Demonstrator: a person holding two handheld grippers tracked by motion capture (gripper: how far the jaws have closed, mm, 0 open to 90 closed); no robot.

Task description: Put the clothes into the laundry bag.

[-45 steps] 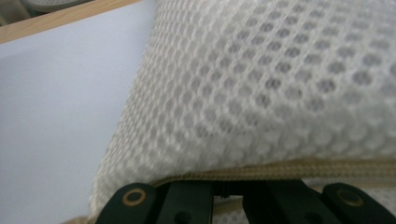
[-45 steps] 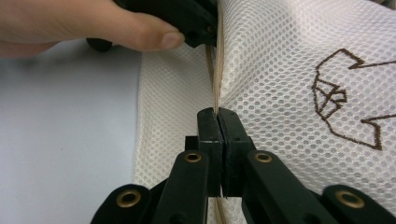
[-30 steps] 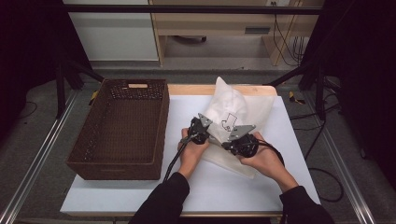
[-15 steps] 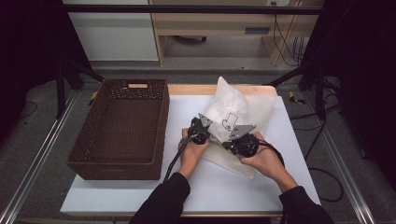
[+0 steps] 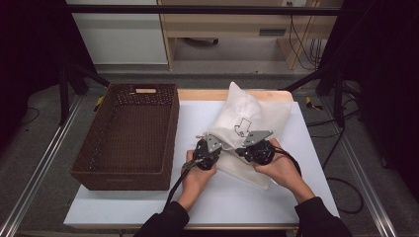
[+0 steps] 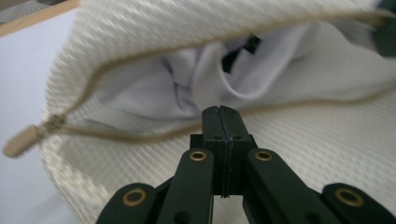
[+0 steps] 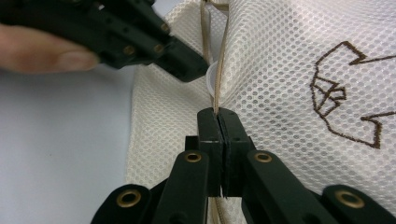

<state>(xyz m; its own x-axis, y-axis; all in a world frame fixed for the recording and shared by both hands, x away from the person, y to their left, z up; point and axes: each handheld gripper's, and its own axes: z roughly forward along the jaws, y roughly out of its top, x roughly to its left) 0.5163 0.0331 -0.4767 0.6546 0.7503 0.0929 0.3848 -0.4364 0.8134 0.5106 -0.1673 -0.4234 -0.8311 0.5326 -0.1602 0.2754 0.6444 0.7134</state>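
Note:
A cream mesh bag (image 5: 257,111) with a brown line emblem lies on the white table (image 5: 237,202). Its zip mouth (image 6: 154,60) gapes, with white cloth (image 6: 187,79) inside and the zip pull (image 6: 21,140) at one end. My left gripper (image 5: 222,144) is shut on the lower edge of that mouth (image 6: 223,112). My right gripper (image 5: 239,149) is shut on the tan zip tape (image 7: 217,112) of the other edge. In the right gripper view the left gripper (image 7: 194,70) sits just ahead, close to the same seam.
A dark brown woven basket (image 5: 118,174) stands on the left part of the table, close to my left hand. Bare white tabletop lies in front of both forearms. Shelving and cables sit beyond the far edge.
My left gripper has shifted a little toward the near edge of the table, drawing its bag edge with it. The right gripper has stayed put.

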